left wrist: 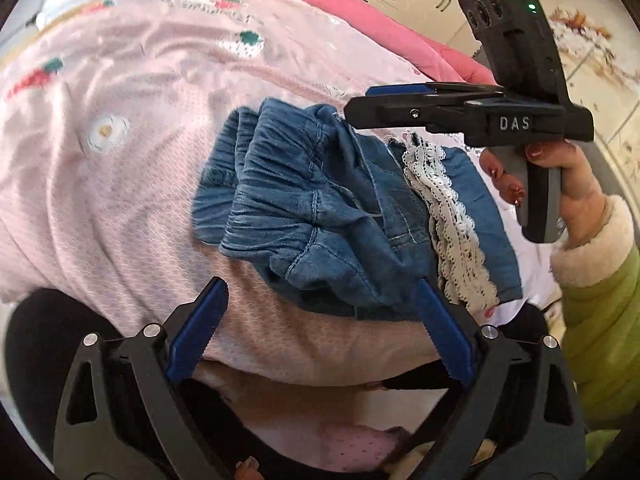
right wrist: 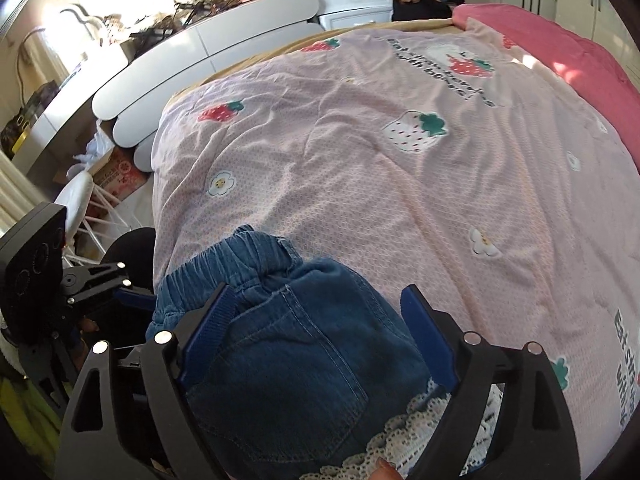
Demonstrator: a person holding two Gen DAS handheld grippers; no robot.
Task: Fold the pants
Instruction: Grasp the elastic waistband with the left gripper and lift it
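Two tools released | left tool, right tool spread, gripping nothing | pants bunched on quilt

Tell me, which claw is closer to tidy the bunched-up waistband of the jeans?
Probably the left claw: it is open right by the rumpled waistband. The right claw, also open, hovers over the back pocket near the lace hem.

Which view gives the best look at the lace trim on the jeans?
The left wrist view. There the lace trim runs as a full strip across the folded jeans, unobstructed. The right wrist view catches only part of the lace trim at the bottom edge, partly behind the right hand-held gripper.
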